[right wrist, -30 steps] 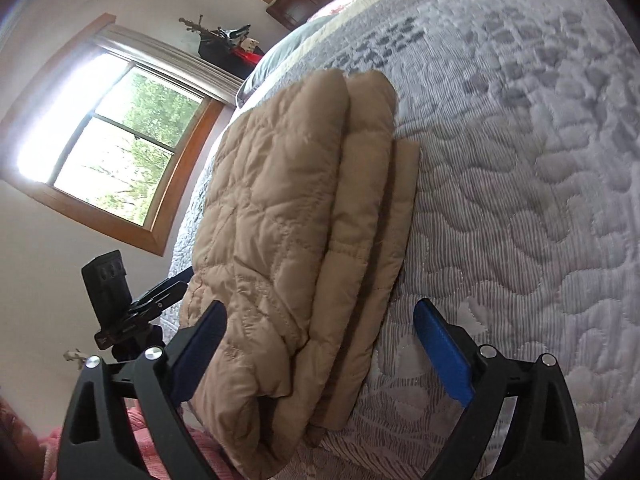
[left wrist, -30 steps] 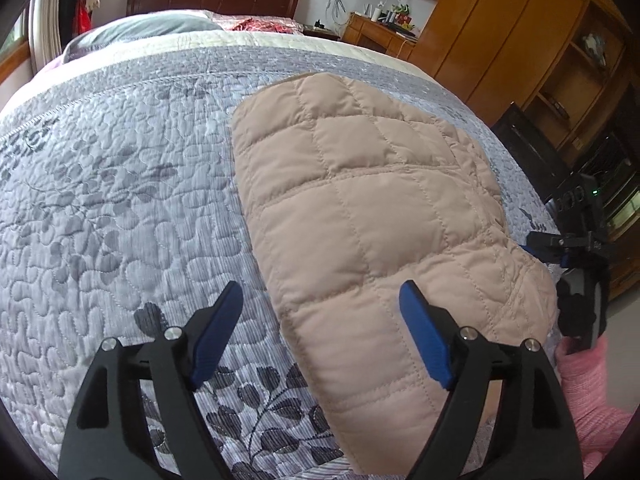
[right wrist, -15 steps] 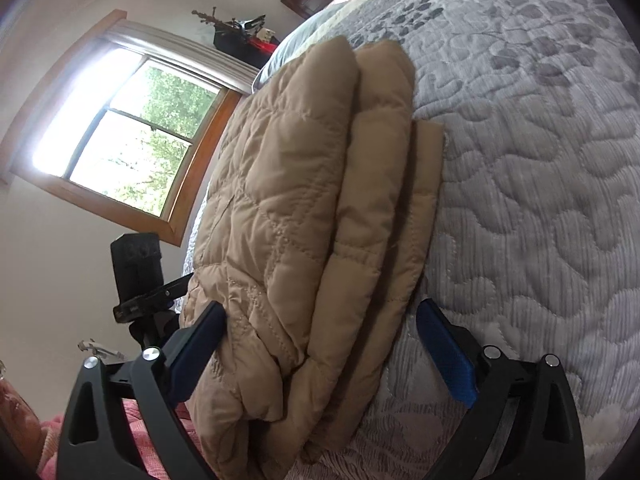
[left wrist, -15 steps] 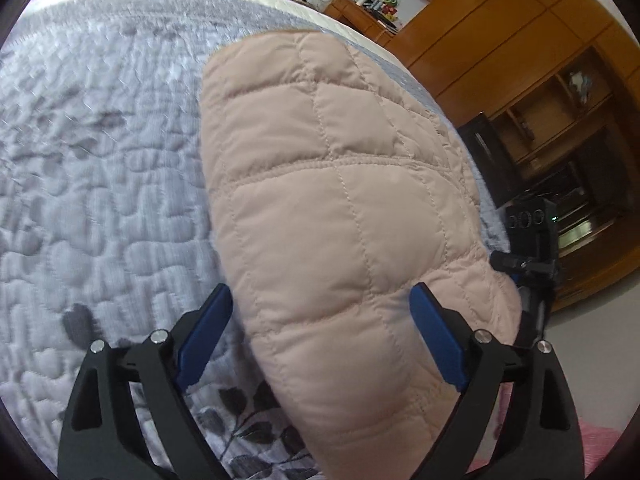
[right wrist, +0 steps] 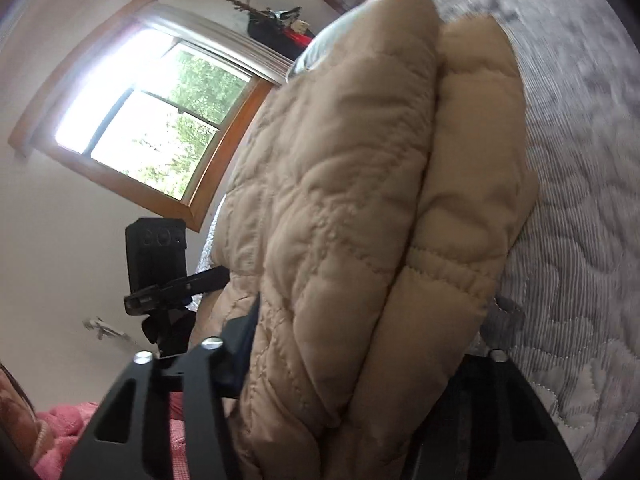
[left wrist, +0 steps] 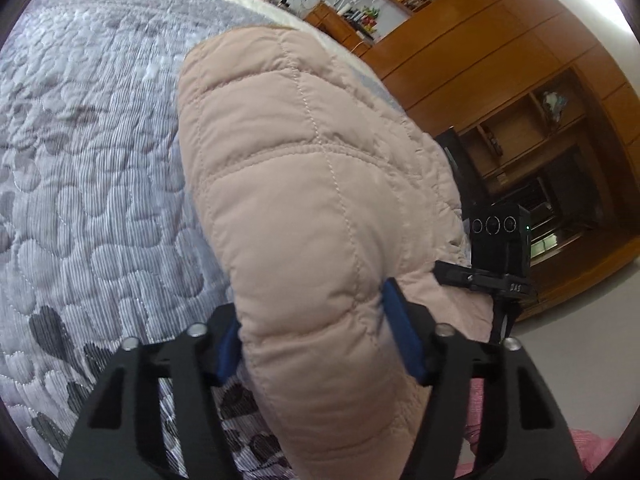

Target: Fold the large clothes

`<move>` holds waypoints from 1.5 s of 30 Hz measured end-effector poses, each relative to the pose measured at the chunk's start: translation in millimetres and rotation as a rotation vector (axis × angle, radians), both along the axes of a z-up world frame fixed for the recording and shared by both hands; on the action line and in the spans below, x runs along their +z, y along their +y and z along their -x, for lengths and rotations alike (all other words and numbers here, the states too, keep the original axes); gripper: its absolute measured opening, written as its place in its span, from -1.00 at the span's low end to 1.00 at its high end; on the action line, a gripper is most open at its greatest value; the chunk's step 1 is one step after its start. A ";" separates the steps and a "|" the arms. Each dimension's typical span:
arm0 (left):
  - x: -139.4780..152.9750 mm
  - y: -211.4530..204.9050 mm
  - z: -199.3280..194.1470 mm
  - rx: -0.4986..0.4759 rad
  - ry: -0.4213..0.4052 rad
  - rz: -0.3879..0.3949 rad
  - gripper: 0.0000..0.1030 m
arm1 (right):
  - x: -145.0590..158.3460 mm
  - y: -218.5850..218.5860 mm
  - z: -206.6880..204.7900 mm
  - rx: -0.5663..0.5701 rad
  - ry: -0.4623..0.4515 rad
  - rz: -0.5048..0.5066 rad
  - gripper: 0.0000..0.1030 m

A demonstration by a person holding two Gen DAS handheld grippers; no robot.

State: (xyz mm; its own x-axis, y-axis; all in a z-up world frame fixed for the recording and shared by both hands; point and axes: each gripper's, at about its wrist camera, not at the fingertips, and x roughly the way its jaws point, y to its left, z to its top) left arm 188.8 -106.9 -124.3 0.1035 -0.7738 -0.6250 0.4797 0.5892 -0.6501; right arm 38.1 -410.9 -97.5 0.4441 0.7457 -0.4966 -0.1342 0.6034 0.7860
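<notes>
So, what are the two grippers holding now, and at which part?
Both hold the folded beige quilted jacket. The left gripper clamps its near end, and the right gripper grips the stacked layers of the near end too.

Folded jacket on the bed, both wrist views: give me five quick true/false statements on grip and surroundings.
1. The left gripper has its blue pads pressed against the near end of the beige quilted jacket. True.
2. The right gripper is shut on nothing. False: the folded bulk of the jacket fills the space between its fingers.
3. The jacket lies on a bare wooden table. False: it lies on a grey quilted bedspread.
4. A window with green trees outside shows in the right wrist view. True.
5. The jacket is spread out flat in a single layer. False: the right wrist view shows stacked folded layers.
</notes>
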 end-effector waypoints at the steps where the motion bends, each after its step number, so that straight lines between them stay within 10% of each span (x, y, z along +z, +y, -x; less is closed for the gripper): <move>1: 5.6 -0.2 1.0 0.001 -0.015 0.011 0.11 | 8.2 3.7 -0.4 0.003 -0.019 0.022 -0.09; 14: 66.6 27.2 -63.5 0.148 -0.199 0.060 0.10 | 89.3 46.7 -113.0 0.075 -0.174 0.144 -0.13; 26: 15.9 76.1 -168.0 0.263 -0.105 0.002 0.14 | 25.3 88.7 -251.8 0.126 -0.043 0.119 -0.11; 35: 10.9 75.7 -163.1 0.263 -0.112 -0.040 0.39 | 8.9 80.2 -254.4 0.091 -0.018 0.111 0.38; 45: 35.5 106.9 -91.3 0.305 -0.210 -0.123 0.52 | 27.1 53.7 -171.7 0.053 -0.041 0.195 0.43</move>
State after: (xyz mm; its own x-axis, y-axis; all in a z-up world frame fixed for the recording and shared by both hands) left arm 280.1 0.1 -88.8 0.4529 -0.6080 -0.6521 0.3853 0.7930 -0.4718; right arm 209.8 -357.3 -70.4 0.4296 0.6601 -0.6162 -0.1999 0.7350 0.6480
